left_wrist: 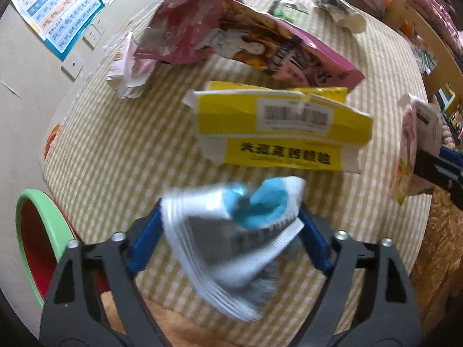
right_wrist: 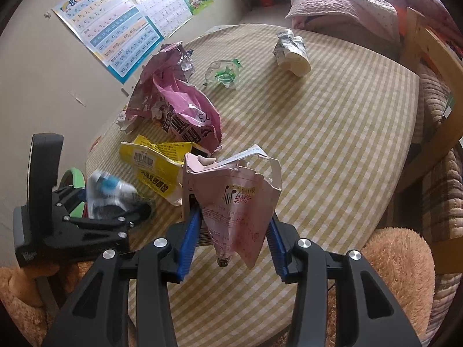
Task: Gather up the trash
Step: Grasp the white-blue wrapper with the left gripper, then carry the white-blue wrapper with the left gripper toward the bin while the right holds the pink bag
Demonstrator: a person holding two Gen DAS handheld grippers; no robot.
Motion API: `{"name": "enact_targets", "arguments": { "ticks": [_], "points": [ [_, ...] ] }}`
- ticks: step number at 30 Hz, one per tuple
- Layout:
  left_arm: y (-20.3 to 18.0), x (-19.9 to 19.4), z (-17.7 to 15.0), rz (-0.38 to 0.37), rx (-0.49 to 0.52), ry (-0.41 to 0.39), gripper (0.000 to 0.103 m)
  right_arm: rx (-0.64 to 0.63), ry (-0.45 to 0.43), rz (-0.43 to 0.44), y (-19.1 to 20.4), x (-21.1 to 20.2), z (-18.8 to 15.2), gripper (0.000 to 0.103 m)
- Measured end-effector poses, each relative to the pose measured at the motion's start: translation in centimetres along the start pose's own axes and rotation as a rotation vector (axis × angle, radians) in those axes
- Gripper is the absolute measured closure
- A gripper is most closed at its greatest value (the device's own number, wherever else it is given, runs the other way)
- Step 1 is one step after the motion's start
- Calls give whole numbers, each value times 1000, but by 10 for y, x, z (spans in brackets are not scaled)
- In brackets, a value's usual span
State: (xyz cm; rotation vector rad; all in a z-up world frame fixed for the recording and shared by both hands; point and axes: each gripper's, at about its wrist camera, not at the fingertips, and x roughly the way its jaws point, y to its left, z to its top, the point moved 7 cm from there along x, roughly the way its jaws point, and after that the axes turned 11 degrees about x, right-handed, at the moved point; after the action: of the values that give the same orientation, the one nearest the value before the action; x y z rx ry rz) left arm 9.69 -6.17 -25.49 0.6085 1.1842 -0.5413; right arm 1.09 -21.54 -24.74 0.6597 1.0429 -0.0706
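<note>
My left gripper is shut on a white and blue wrapper, blurred, held above the table's near edge; it also shows in the right wrist view. My right gripper is shut on a torn pink paper packet, also seen at the right edge of the left wrist view. On the checked tablecloth lie a flattened yellow box, a pink snack bag, a pink printed box, a clear green wrapper and a crumpled white pack.
A green-rimmed red bin stands left of the table, below its edge. A wall with posters is at the left. A wooden chair and bedding are at the right. A brown plush surface lies near me.
</note>
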Motion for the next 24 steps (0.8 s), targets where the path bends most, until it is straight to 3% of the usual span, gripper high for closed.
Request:
{"name": "enact_targets", "arguments": {
  "ticks": [7, 18, 24],
  "points": [
    [-12, -8, -2, -34, -59, -31, 72, 6, -3, 2, -1, -1, 1, 60],
    [13, -44, -18, -32, -240, -120, 76, 7, -14, 5, -1, -3, 1, 60],
    [15, -65, -22, -6, -274, -173, 76, -1, -31, 0, 3, -9, 3, 60]
  ]
}}
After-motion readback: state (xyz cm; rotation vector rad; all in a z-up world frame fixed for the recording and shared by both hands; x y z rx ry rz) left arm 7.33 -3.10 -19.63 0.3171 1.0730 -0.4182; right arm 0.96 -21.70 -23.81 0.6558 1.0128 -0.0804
